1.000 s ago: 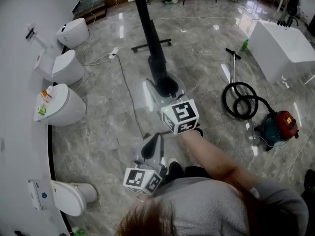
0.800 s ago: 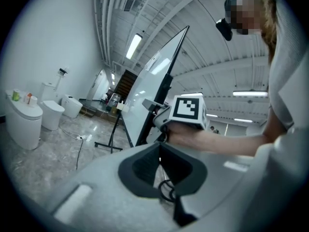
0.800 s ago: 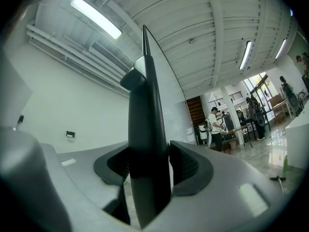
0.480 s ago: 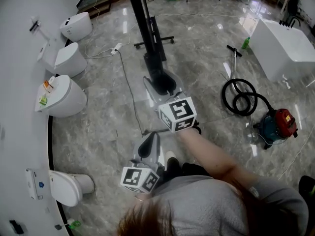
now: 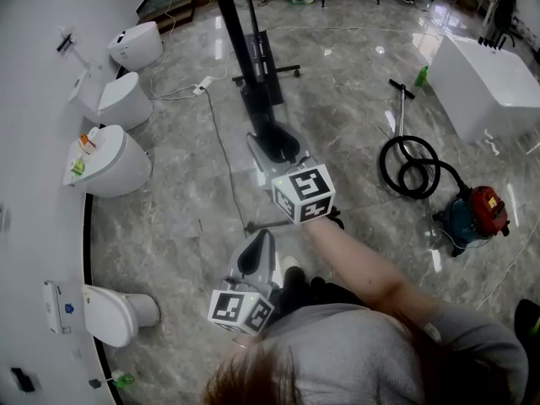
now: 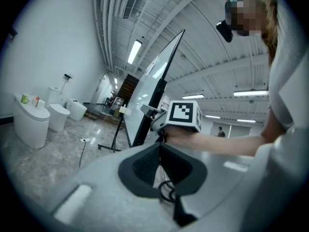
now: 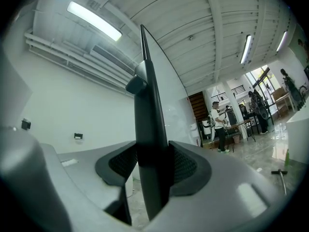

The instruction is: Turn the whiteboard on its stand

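Note:
The whiteboard [image 5: 245, 49] shows edge-on in the head view as a long black bar on its wheeled stand [image 5: 268, 72]. My right gripper [image 5: 274, 146] is shut on the board's black edge. The right gripper view shows that edge [image 7: 149, 120] filling the gap between the pads of the right gripper [image 7: 153, 166], whose jaws have just been closing on it. My left gripper [image 5: 257, 247] hangs lower and nearer my body, shut and holding nothing. In the left gripper view, the left gripper [image 6: 160, 151] points toward the whiteboard [image 6: 157, 76] and the right gripper [image 6: 145, 111].
Several white toilets [image 5: 110, 163] stand along the left wall. A power cable [image 5: 219, 150] trails over the marble floor by the stand. At the right are a red vacuum cleaner [image 5: 477, 213] with its hose [image 5: 409, 167] and a white tub [image 5: 489, 83].
The board's edge has swung slightly left in the head view, with the right gripper still on it. The left gripper followed. The floor and toilets have drifted as I moved.

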`<state>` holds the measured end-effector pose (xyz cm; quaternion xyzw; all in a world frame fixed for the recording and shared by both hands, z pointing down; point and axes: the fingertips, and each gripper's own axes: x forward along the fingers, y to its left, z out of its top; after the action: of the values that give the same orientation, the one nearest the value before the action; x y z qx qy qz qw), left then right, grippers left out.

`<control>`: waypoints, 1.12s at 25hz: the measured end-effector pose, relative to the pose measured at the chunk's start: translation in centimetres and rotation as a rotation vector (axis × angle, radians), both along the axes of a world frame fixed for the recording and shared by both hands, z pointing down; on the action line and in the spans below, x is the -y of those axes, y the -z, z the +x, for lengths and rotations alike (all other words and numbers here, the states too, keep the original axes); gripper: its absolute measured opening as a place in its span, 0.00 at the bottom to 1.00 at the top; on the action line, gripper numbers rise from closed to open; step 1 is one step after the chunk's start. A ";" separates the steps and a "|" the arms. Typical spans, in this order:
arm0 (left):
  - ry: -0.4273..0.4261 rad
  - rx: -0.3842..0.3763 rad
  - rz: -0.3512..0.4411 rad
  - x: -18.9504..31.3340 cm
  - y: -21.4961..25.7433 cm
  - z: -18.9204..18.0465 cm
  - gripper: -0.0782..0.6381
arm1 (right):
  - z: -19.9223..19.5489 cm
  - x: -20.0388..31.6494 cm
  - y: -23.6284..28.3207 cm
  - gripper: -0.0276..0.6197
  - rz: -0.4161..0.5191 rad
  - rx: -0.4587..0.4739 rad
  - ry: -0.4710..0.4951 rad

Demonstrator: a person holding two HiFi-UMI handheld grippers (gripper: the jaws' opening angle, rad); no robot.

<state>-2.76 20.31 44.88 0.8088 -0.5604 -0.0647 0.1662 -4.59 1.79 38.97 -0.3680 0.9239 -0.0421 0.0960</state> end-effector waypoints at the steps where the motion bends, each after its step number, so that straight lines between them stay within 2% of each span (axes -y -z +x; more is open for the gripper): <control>1: 0.004 -0.003 -0.002 -0.4 -0.2 0.1 0.10 | 0.0 0.0 0.0 0.33 -0.002 -0.004 0.002; 9: 0.042 -0.013 -0.023 -2.7 -0.8 0.9 0.10 | 0.0 -0.3 0.2 0.32 -0.029 -0.025 0.012; 15: 0.058 -0.015 -0.018 -3.5 -0.6 -0.3 0.10 | -0.1 -2.0 0.2 0.32 -0.010 -0.025 0.006; 20: 0.027 -0.011 -0.007 -4.6 -0.5 -0.2 0.10 | 0.3 -4.2 0.2 0.32 0.006 -0.014 0.008; 28: -0.003 -0.008 -0.046 -8.0 -1.3 -0.5 0.10 | 1.7 -7.6 0.4 0.32 0.012 -0.017 -0.017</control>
<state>-3.29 28.32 46.17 0.8053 -0.5598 -0.0547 0.1871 -2.87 9.43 38.59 -0.3757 0.9217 -0.0327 0.0907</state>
